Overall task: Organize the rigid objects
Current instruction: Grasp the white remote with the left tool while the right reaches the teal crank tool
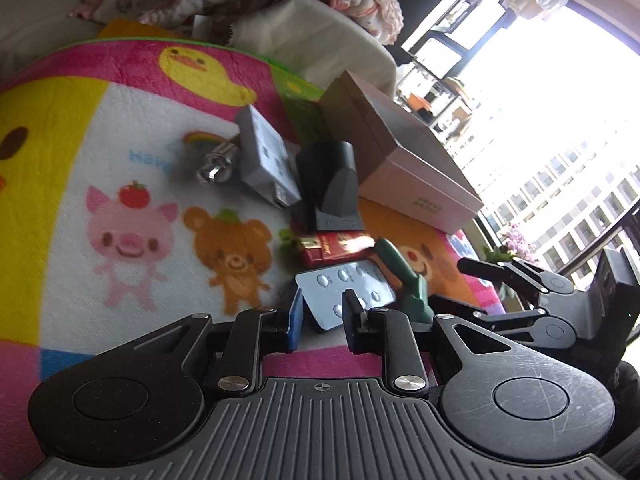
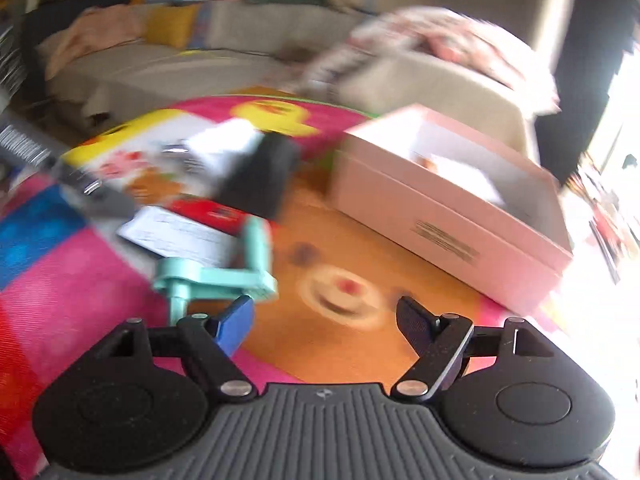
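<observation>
the loose things lie clustered on the cartoon blanket just beside the pink box, probably so each can be lifted in with a short reach; the box stands open, its white inside showing. the left gripper has its blue pads on either side of the near end of the grey button remote, narrowed but seemingly not clenched yet, so i judge it released. the right gripper is spread wide, holding nothing, over the orange bear print, the mint green clamp just off its left pad. the red packet touches the remote's far end.
</observation>
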`<action>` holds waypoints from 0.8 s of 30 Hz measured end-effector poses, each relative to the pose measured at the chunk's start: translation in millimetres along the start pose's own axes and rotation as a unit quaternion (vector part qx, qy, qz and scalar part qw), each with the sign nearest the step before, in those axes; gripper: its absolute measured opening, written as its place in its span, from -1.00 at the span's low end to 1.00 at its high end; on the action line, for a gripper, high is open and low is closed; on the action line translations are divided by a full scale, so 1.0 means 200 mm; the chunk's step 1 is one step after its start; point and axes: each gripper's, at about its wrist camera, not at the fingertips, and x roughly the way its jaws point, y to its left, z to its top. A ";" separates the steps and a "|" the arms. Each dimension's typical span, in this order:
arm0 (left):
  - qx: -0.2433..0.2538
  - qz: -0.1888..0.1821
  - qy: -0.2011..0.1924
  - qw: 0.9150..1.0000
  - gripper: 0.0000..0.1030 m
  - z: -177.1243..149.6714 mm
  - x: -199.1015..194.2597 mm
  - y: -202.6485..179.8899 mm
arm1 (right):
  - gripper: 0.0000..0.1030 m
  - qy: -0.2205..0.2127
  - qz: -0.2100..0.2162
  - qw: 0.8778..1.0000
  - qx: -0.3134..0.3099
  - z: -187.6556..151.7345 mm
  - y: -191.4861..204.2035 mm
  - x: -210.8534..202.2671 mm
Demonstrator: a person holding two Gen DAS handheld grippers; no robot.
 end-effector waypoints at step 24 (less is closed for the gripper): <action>0.251 -0.030 0.093 0.963 -0.43 -0.21 0.30 -0.66 | 0.57 -0.037 0.027 0.983 0.178 -0.20 -0.41 -0.14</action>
